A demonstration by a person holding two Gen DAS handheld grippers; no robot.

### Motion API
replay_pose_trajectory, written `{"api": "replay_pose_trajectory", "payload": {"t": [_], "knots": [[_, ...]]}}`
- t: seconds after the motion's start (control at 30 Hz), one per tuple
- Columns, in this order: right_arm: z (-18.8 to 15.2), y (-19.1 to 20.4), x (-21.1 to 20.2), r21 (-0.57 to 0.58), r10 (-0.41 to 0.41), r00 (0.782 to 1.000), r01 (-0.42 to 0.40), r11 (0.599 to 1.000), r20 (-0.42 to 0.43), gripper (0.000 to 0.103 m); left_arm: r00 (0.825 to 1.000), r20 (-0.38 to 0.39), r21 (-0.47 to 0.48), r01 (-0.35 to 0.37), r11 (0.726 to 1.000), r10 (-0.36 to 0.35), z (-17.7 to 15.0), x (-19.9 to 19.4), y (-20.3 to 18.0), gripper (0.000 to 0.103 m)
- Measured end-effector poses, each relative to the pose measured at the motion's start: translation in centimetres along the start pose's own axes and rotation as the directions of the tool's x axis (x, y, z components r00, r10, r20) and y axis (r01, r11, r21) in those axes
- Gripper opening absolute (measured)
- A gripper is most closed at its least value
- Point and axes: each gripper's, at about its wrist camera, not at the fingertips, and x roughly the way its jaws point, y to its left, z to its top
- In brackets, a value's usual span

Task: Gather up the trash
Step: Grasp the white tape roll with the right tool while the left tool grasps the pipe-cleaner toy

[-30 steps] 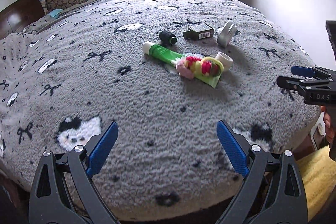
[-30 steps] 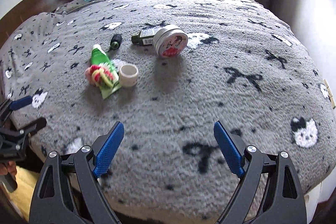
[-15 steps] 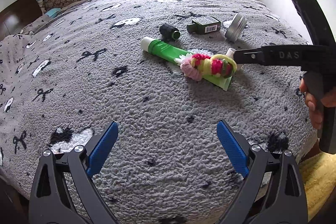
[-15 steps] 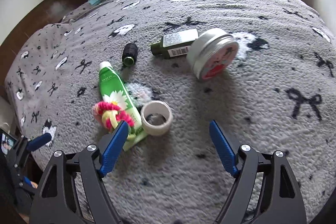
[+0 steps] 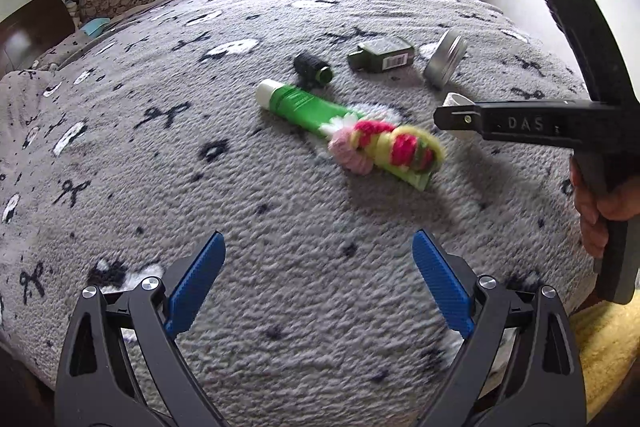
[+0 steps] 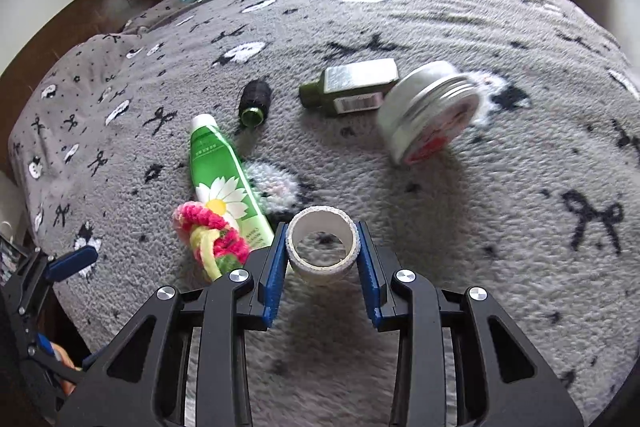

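Tape roll (image 6: 323, 250), white and hollow, is sitting between the blue pads of my right gripper (image 6: 322, 255) on the grey fleece blanket (image 6: 460, 227); my jaws have just been closing, and both pads are now pressing against its sides, so I am clamping it; in the left wrist view only a sliver of the roll (image 5: 456, 101) is showing behind my right gripper's black nose (image 5: 452, 117). Just left of the roll, the green tube (image 6: 222, 171) with a daisy print is lying flat, its white cap pointing away from me; the pink and yellow scrunchies (image 6: 208, 233) are resting on the tube's near end, beside my left pad. Beyond the roll, a black spool (image 6: 254, 101) is lying on its side; to the right of that spool a dark green bottle (image 6: 352, 87) is lying with its barcode showing; further right, a round silver tin (image 6: 430, 111) is tilting on its edge, touching the bottle's base. My left gripper (image 5: 318, 301) is hovering well short of the roll over bare blanket, its jaws standing wide apart with nothing between them; my right hand (image 5: 600, 211) is wrapping the right gripper's handle.
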Motion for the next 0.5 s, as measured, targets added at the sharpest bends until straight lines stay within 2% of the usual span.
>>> {"api": "replay_pose_trajectory", "payload": {"t": [0.17, 0.5], "knots": [[-0.6, -2.5, -2.3, 0.006, -0.053, 0.998, 0.052, 0.999, 0.037, 0.034, 0.998, 0.009, -0.008, 0.067, 0.998, -0.067, 1.9, 1.0, -1.9, 0.090], [-2.3, -5.3, -4.7, 0.003, -0.087, 0.994, 0.087, 0.996, 0.058, 0.034, 0.998, 0.015, -0.002, 0.060, 0.998, -0.060, 4.5, 4.3, -3.8, 0.089]]}}
